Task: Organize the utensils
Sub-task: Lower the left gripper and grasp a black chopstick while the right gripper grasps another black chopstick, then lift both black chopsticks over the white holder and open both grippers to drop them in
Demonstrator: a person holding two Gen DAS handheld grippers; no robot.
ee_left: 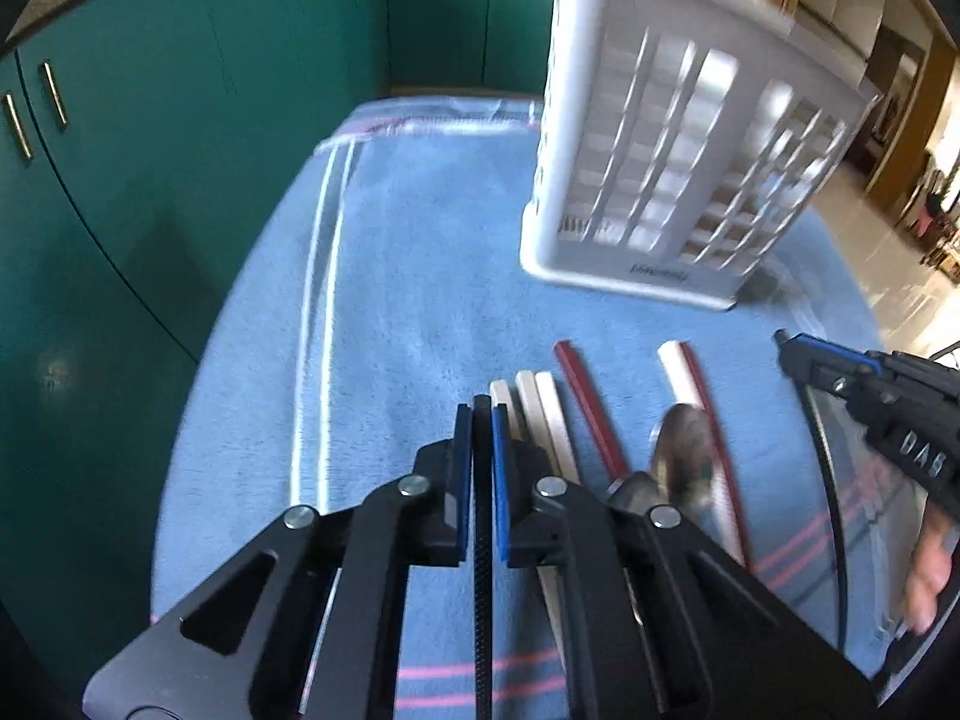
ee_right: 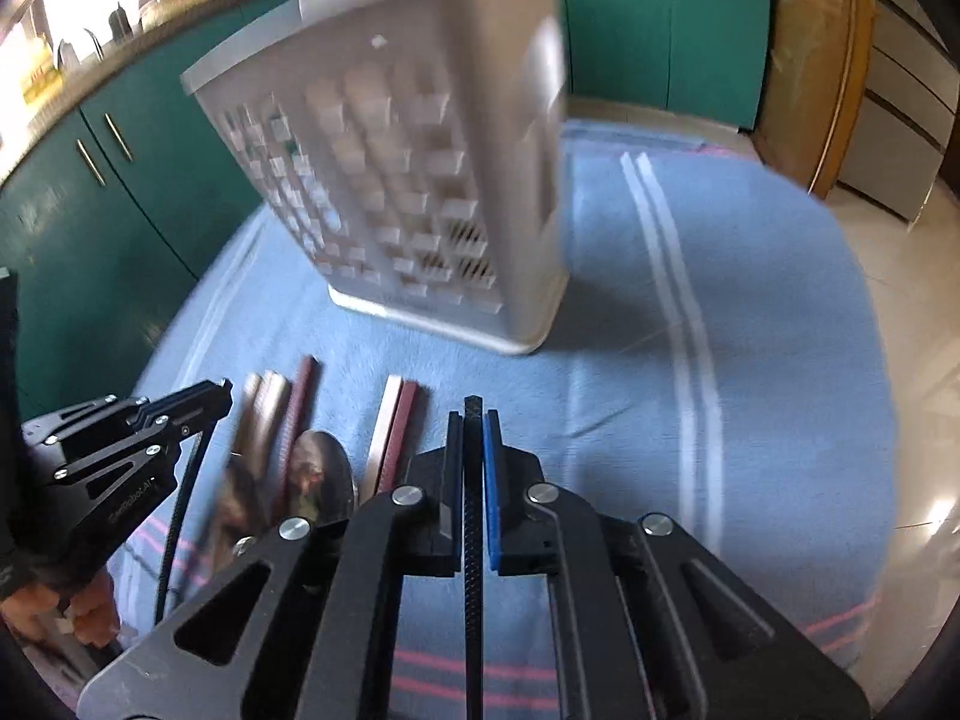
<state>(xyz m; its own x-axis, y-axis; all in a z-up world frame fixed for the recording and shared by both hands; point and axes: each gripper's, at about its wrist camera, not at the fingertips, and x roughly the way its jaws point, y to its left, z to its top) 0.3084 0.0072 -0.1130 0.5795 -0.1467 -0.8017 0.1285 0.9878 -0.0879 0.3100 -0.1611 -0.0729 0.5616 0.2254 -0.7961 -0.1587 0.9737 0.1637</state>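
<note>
**Both tools closed and empty over the laid-out utensils**

Nearest the lens in each wrist view is that tool's own pair of jaws, and in both views they are seen pressed together with nothing between them but the dark centre rail. The left gripper hangs over the near ends of the chopsticks; the right gripper hangs just beside them, over bare blue towel that covers the table.

The utensils are laid side by side on the towel in front of the white slotted holder, which stands upright and apart from them. Three pale chopsticks lie together, a dark red chopstick beside them, then a white and red pair. A metal spoon rests across that group, its bowl shiny and blurred.

The sticks are judged light, stiff and smooth, so they are likely to roll or slip on the soft pile; a pinch across the middle of one stick is advised, with the jaws spread first. The spoon is judged heavier and slick, and is best taken by its handle, which is largely hidden here.
</note>
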